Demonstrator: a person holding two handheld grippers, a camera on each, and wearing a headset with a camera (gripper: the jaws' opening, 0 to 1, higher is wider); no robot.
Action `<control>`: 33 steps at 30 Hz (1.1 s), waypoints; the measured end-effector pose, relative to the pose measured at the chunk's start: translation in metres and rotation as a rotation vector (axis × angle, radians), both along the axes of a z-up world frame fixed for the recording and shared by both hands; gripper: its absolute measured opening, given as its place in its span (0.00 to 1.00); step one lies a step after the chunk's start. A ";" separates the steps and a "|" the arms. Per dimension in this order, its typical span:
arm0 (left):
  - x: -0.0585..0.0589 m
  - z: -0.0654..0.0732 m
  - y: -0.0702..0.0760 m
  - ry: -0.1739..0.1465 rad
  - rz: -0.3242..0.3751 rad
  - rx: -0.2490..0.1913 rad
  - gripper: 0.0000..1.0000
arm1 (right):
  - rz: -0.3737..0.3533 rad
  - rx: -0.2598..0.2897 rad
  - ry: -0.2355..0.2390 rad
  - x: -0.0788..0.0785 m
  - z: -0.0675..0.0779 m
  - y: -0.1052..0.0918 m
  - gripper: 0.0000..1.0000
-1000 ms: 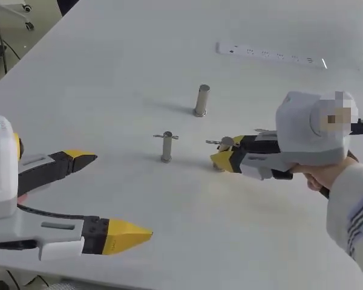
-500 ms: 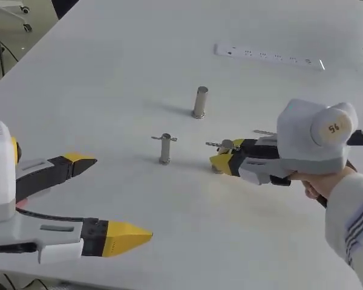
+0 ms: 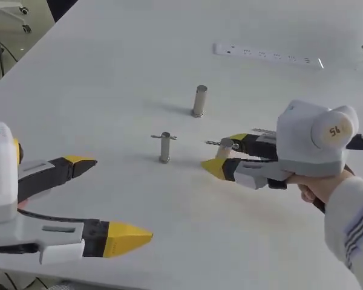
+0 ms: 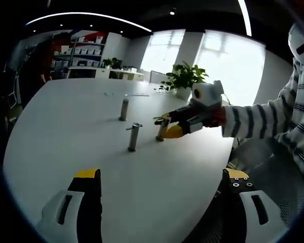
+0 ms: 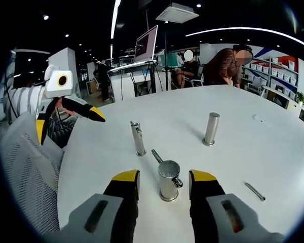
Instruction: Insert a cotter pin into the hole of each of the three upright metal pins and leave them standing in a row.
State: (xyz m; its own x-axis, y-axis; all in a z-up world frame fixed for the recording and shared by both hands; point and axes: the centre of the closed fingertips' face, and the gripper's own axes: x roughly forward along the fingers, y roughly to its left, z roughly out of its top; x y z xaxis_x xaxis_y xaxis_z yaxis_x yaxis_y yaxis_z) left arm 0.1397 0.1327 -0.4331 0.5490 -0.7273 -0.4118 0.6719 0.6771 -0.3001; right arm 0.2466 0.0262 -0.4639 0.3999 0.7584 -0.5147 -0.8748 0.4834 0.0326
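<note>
We can read only one marking: the number 95, in dark digits on a round yellow sticker [image 3: 334, 130] on the right gripper [image 3: 225, 152]'s white housing.

Big white worktop [image 3: 109, 72], mostly bare. A white power strip [image 3: 267, 55] lies flat near its far right edge. Off the far left corner there's a wheeled chair base [image 3: 25, 26] on the floor. Around the room: a potted plant [image 4: 185, 81] by the bright windows, a monitor [image 5: 146, 44] on another desk, a person [image 5: 220, 66] sitting nearby, and a mesh chair [image 5: 28, 167] at the worktop's edge.
</note>
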 end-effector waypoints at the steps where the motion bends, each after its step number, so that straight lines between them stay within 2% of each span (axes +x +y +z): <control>1: 0.000 0.001 0.000 -0.001 0.000 0.000 0.99 | 0.000 -0.005 0.007 -0.001 0.000 -0.001 0.37; 5: 0.001 0.004 -0.001 -0.014 0.000 -0.001 0.99 | -0.016 -0.012 0.015 -0.007 0.007 -0.006 0.50; 7: 0.003 0.005 -0.001 -0.022 0.003 -0.001 0.99 | -0.024 0.012 0.015 -0.012 0.016 -0.007 0.55; 8: 0.004 0.006 -0.001 -0.024 0.002 -0.001 0.99 | -0.028 0.020 0.001 -0.016 0.023 -0.008 0.56; 12: 0.006 0.009 -0.004 -0.034 -0.011 0.002 0.99 | -0.051 0.033 -0.008 -0.022 0.038 -0.016 0.64; 15: 0.007 0.011 -0.007 -0.045 -0.020 0.000 0.99 | -0.070 0.045 -0.038 -0.028 0.052 -0.023 0.66; 18: 0.009 0.013 -0.009 -0.053 -0.023 -0.005 0.99 | -0.098 0.047 -0.047 -0.034 0.059 -0.031 0.73; 22: 0.012 0.014 -0.012 -0.058 -0.028 -0.011 0.99 | -0.178 0.110 -0.040 -0.039 0.071 -0.043 0.72; 30: 0.013 0.019 -0.012 -0.066 -0.034 -0.023 0.99 | -0.243 0.120 -0.027 -0.055 0.081 -0.065 0.81; 33: 0.012 0.021 -0.010 -0.069 -0.033 -0.022 0.99 | -0.260 0.107 -0.040 -0.058 0.082 -0.073 0.83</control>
